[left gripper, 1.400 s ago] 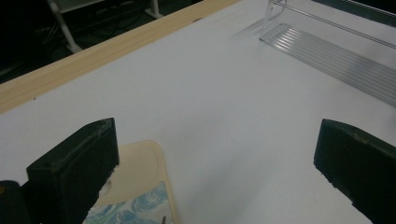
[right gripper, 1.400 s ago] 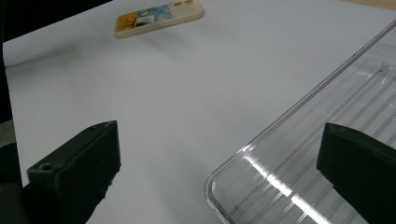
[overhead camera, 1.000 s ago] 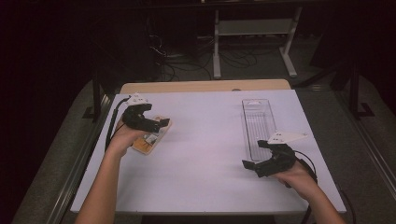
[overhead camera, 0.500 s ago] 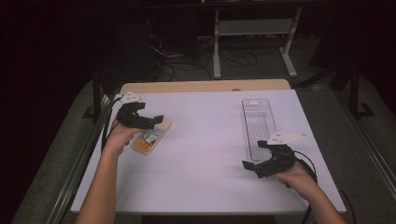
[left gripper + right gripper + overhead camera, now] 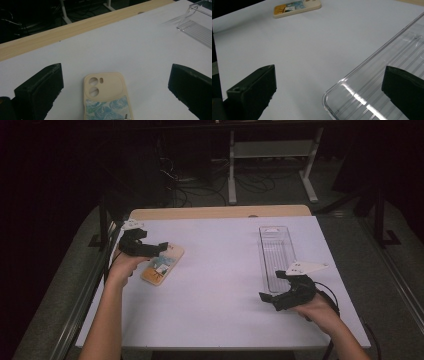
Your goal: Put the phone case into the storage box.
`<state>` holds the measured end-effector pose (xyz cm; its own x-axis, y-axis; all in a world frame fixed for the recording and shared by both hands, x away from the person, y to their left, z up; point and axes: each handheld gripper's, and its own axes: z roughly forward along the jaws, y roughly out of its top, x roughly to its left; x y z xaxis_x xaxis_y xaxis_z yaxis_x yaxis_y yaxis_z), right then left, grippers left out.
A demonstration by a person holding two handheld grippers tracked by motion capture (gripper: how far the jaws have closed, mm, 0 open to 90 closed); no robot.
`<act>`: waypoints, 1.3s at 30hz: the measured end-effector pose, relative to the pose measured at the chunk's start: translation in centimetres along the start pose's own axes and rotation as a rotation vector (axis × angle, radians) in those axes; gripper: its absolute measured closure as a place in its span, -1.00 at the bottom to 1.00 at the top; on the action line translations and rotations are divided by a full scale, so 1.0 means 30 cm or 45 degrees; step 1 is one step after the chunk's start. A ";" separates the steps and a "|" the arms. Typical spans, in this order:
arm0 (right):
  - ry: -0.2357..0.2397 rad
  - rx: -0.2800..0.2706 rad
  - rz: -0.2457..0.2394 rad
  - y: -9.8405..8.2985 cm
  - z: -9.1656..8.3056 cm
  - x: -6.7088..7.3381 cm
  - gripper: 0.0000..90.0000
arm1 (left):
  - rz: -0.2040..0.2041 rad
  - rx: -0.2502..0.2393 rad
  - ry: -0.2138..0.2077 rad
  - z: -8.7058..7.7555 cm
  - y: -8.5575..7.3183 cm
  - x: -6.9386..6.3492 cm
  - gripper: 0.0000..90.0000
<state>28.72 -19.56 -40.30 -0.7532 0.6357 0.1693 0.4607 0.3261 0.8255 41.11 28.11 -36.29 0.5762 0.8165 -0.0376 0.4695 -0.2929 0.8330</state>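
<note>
Nothing is being held yet: the cream soft phone case with blue swirl print (image 5: 106, 98) is lying flat near the worktop's left edge between the wide-open left gripper (image 5: 115, 90), while the right gripper (image 5: 329, 92) (equally open) is hovering by the long clear plastic tray (image 5: 276, 255), empty near the right edge.

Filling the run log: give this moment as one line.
left claw: open, straddling phone case, no contact | right claw: open at clear tray near corner | white table: case left, tray right

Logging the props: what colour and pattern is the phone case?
Cream phone case with blue-and-white swirls, clearest in the left gripper view.
</note>
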 end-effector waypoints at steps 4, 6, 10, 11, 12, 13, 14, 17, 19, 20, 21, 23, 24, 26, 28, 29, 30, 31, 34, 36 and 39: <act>0.001 0.001 0.002 0.000 0.000 0.000 -1.00 | 0.000 0.023 -0.003 0.006 -0.002 -0.003 -1.00; 0.001 0.002 0.001 0.000 0.000 0.000 -1.00 | -0.003 0.032 0.001 0.011 -0.005 -0.003 -1.00; 0.002 0.002 0.001 0.000 0.000 -0.001 -1.00 | 0.000 0.055 0.000 0.015 -0.010 -0.001 -1.00; 0.002 0.002 0.002 0.000 0.000 -0.001 -1.00 | -0.004 0.060 -0.002 0.016 -0.011 -0.002 -1.00; 0.000 0.002 0.002 0.000 0.000 0.000 -1.00 | -0.006 0.062 -0.003 0.018 -0.012 -0.003 -1.00; 0.000 0.002 0.002 0.000 0.000 0.000 -1.00 | -0.006 0.063 0.001 0.020 -0.014 -0.003 -1.00; 0.000 0.003 0.001 0.000 0.000 0.000 -1.00 | -0.010 0.068 0.000 0.022 -0.016 -0.004 -1.00; 0.000 0.002 0.002 0.000 0.000 0.000 -1.00 | -0.010 0.076 0.000 0.027 -0.020 -0.006 -1.00; 0.001 0.002 0.002 0.000 0.000 0.000 -1.00 | -0.011 0.079 -0.001 0.031 -0.025 -0.007 -1.00; 0.001 0.002 0.003 0.000 0.000 0.000 -1.00 | -0.015 0.081 0.001 0.032 -0.027 -0.008 -1.00; 0.001 0.002 0.003 0.000 0.000 0.000 -1.00 | -0.007 0.088 0.005 0.036 -0.030 -0.007 -1.00; 0.001 0.002 0.002 0.000 0.001 0.000 -1.00 | 0.004 0.107 0.011 0.039 -0.036 -0.004 -1.00; 0.000 0.002 0.003 0.000 0.001 0.000 -1.00 | -0.006 0.109 0.011 0.043 -0.039 -0.005 -1.00; 0.000 0.001 0.000 0.000 0.001 0.000 -1.00 | -0.003 0.121 0.005 0.048 -0.045 -0.002 -1.00; -0.001 0.002 0.002 0.000 0.001 0.000 -1.00 | -0.004 0.126 0.004 0.053 -0.051 -0.003 -1.00; -0.002 0.002 0.002 0.000 0.001 0.000 -1.00 | 0.002 0.132 0.005 0.056 -0.053 -0.001 -1.00; -0.002 0.002 0.002 0.000 0.001 0.000 -1.00 | 0.001 0.137 0.003 0.058 -0.055 -0.001 -1.00; -0.001 0.002 0.002 0.000 0.001 0.000 -1.00 | -0.003 0.146 0.006 0.060 -0.057 -0.001 -1.00; -0.002 0.001 0.000 0.000 0.002 0.000 -1.00 | 0.007 0.161 0.014 0.067 -0.063 0.000 -1.00; -0.003 0.002 -0.001 0.000 0.002 0.000 -1.00 | -0.003 0.169 0.018 0.071 -0.069 0.001 -1.00; -0.002 0.002 0.001 0.000 0.002 0.000 -1.00 | -0.009 0.192 0.025 0.077 -0.080 0.005 -1.00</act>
<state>28.75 -19.53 -40.32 -0.7521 0.6370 0.1692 0.4620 0.3265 0.8246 41.61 27.78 -39.56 0.5599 0.8279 -0.0316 0.5697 -0.3571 0.7402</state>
